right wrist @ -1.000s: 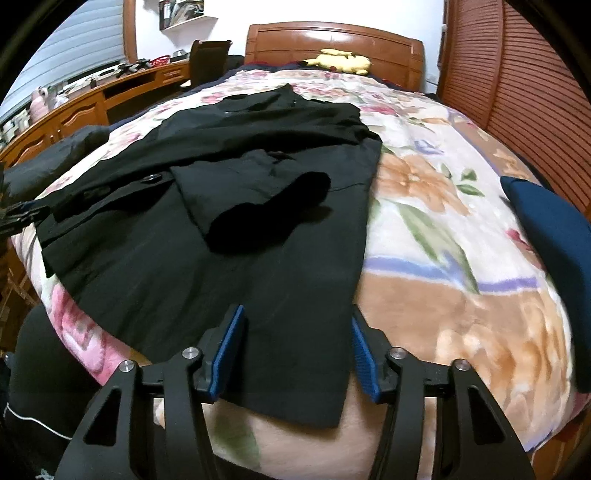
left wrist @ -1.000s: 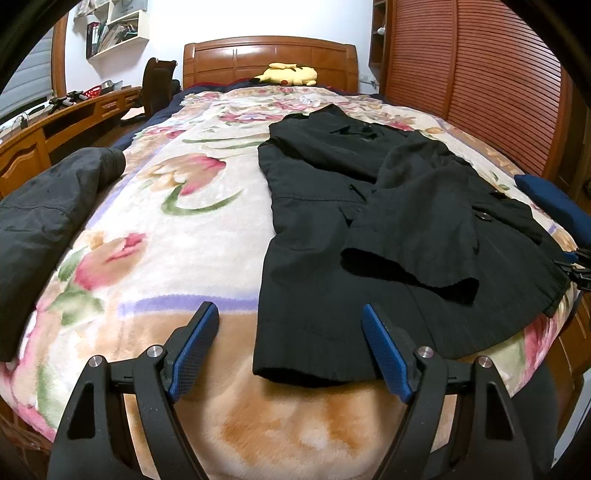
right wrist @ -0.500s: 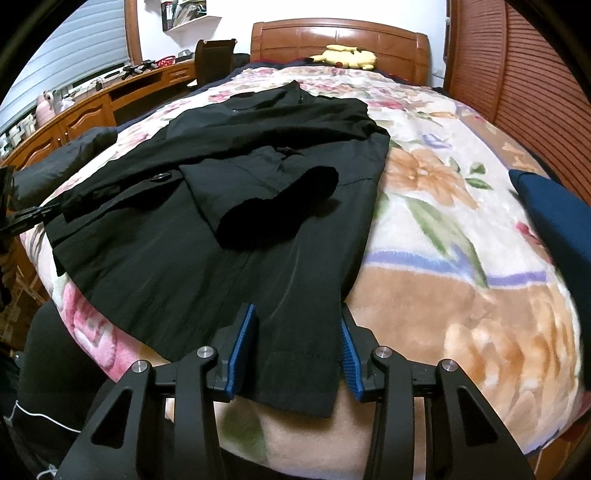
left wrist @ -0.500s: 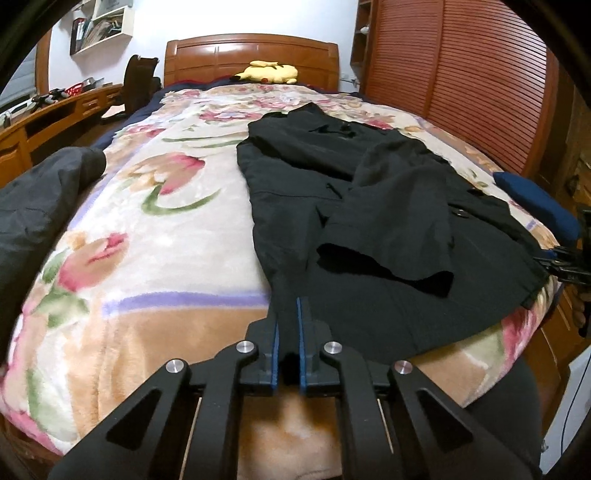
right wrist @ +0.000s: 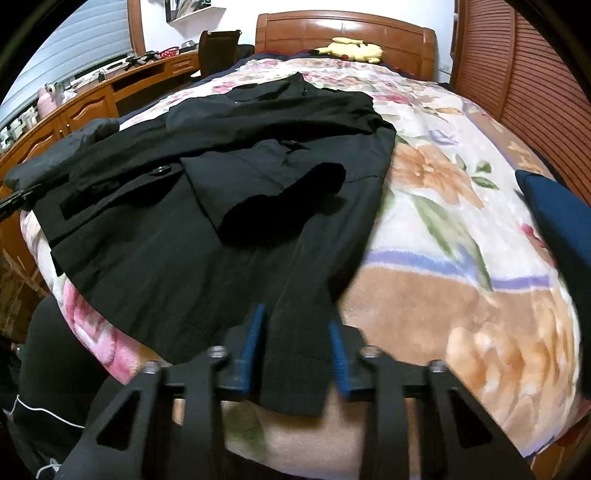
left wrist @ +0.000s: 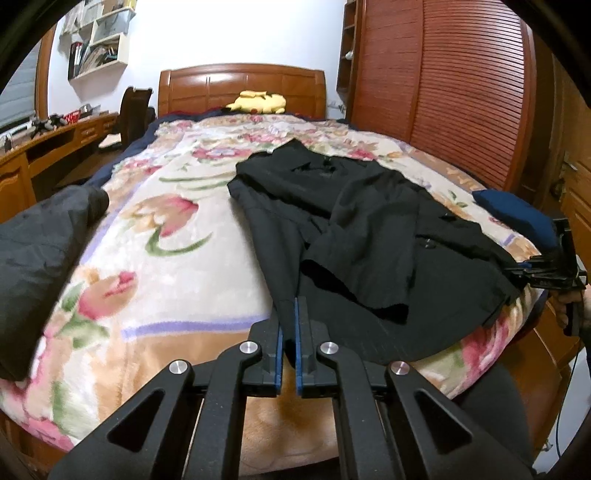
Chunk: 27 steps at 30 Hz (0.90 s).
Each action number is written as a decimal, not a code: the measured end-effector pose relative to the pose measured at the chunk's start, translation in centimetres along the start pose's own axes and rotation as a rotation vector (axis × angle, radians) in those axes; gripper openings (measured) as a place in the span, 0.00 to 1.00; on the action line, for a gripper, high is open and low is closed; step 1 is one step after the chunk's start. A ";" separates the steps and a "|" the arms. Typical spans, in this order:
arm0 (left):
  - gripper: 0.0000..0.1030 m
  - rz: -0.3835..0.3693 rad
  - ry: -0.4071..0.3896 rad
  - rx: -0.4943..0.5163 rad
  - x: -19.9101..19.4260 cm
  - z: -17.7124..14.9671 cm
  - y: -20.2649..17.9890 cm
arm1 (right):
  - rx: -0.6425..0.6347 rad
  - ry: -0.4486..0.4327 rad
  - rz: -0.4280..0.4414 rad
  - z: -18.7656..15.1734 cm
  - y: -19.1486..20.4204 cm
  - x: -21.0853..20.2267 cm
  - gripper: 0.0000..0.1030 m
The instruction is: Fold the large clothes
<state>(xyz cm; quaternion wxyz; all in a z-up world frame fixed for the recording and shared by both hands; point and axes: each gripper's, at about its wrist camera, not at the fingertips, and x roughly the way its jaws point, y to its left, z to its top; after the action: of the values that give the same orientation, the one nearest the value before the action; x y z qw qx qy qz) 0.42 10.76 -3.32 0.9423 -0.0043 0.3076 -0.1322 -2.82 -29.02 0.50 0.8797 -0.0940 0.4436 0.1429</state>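
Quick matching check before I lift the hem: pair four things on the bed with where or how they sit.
Things:
1. black coat
2. yellow plush toy
3. dark blue cushion
4. left tongs

States:
A. by the wooden headboard
B. shut on the hem corner
C. spread across the floral blanket, one sleeve folded over the front
D. at the bed's right edge in the right wrist view

Pairs: 1-C, 2-A, 3-D, 4-B
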 end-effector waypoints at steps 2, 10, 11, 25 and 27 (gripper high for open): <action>0.05 -0.006 -0.023 0.003 -0.8 0.4 -0.3 | 0.004 -0.014 -0.001 0.1 0.0 -0.5 0.12; 0.05 -0.028 -0.118 0.024 -5.1 2.3 -1.3 | 0.018 -0.203 -0.011 1.3 -0.2 -6.3 0.08; 0.04 -0.029 -0.128 0.027 -5.6 2.5 -1.3 | 0.016 -0.222 -0.009 1.4 -0.3 -7.2 0.08; 0.05 -0.036 -0.283 0.024 -12.5 4.2 -0.9 | -0.045 -0.376 0.005 0.2 1.1 -16.9 0.08; 0.05 -0.028 -0.299 0.030 -13.2 4.8 -0.8 | -0.060 -0.393 0.001 0.1 1.2 -17.7 0.08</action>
<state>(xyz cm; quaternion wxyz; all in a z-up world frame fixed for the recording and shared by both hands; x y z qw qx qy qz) -7.24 12.96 8.23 0.9756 -0.0143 0.1615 -0.1480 -13.15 -30.79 14.78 0.9461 -0.0903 0.2591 0.1723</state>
